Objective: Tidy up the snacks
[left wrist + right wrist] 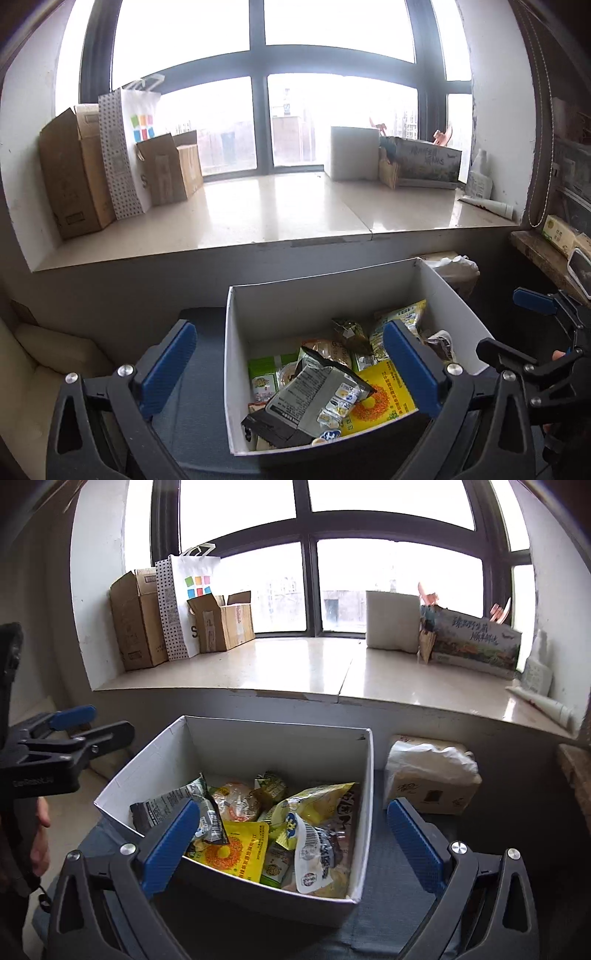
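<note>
Both your tongs are spread wide with nothing between the pads: left tongs [290,365] and right tongs [293,843] each hover over the white cardboard box [236,738] that sits on a grey-blue padded surface [384,882] below the window ledge [295,664]. All the snacks are already in that box, heaped loosely: a grey-and-black foil packet [314,395] lies on top toward the left wall, its long axis running diagonally from near-left to far-right; a yellow sunflower-print packet [236,853] lies flat just under its lower end; a white-and-yellow pouch [314,845] sprawls along the right side, long axis running front to back; green sachets [264,373] peek out beneath. Key relation: the foil packet lies directly ahead of and below your left tongs, roughly centred in the gap, so the left hand looks nearer to it, while your right tongs' left pad overlaps its end and the white-and-yellow pouch sits more central to them. Judging by that, left would take the foil packet, and you'd need to roll the wrist so the pads close across its short axis, not along the diagonal. A tissue box with a plastic bag on it [430,771] stands just beside the box on the right, clear of both.
</note>
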Demonstrator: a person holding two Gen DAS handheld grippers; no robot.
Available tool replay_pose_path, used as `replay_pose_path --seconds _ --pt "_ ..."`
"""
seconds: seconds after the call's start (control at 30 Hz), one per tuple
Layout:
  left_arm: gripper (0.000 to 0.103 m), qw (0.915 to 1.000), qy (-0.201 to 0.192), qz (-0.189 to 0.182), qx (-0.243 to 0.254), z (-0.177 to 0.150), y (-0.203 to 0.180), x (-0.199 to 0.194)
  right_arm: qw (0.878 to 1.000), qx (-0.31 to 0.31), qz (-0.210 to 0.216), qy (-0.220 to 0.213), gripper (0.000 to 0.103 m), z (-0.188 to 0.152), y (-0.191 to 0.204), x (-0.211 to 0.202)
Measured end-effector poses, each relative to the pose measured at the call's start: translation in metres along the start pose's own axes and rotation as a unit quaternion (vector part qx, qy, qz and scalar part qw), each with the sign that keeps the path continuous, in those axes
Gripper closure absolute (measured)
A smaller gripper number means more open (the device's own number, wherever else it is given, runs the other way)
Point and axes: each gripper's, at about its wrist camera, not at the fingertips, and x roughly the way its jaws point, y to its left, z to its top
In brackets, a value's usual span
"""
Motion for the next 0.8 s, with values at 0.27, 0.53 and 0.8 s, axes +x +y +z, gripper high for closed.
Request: replay_pose_path --seconds 0.27,0.53,0.8 --pt "0.0 0.9996 0.016 -0.021 0.011 -0.044 -0.013 -0.081 0.998 0.036 0.045 0.013 0.0 -0.032 0.025 -0.079" --pt "0.0 0.9969 0.021 -0.073 -0.019 -0.078 -0.01 -0.158 0.996 0.07 0.052 -0.003 0.0 -0.06 0.039 -0.152" --pt "0.0 0.9957 0.016 -0.083 -0.038 -0.085 -0.004 -0.187 0.997 0.056 0.049 -0.008 0.0 -0.059 0.062 -0.184"
